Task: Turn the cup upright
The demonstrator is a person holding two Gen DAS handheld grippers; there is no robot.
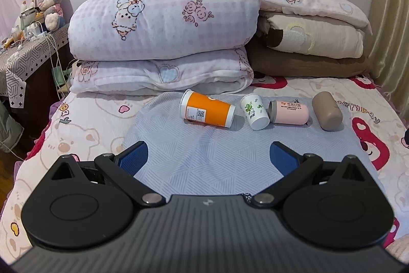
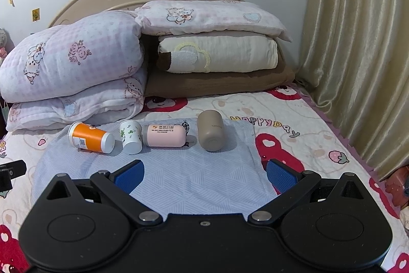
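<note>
four cups lie on their sides in a row across the far part of a pale blue mat (image 1: 204, 157) spread on the bed (image 1: 332, 94): an orange cup (image 1: 207, 111) at the left, a small white cup (image 1: 255, 111) touching a pink cup (image 1: 290, 112), and a tan cup (image 1: 327, 114) apart at the right. the left tongs (image 1: 208, 157) and right tongs (image 2: 204, 175) both hover near the front of the mat, spread wide and holding nothing. i'd say the tan one is easiest to start with: grip across its body, then tip it onto its base. the soft bedding may let it topple. there is open mat in front, but folded quilts (image 1: 163, 37) crowd close behind and a curtain (image 2: 358, 55) hangs along the right.
</note>
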